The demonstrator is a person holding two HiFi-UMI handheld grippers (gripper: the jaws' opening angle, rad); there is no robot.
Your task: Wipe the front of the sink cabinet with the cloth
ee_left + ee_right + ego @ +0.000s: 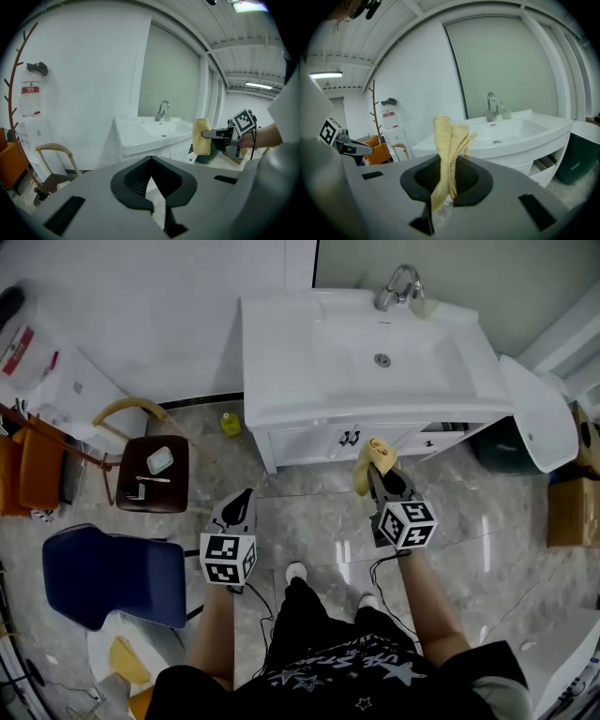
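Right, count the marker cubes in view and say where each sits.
2. One marker cube on the left gripper, by the blue chair; the other on the right gripper, whose claw holds the yellow cloth. None looks hidden.

The faucet is mounted at the rear edge of the sink cabinet. The cloth is held in the right gripper just before the cabinet front. The left gripper is placed before the front left corner. 1 stool is set left of the cabinet, 1 bin right.
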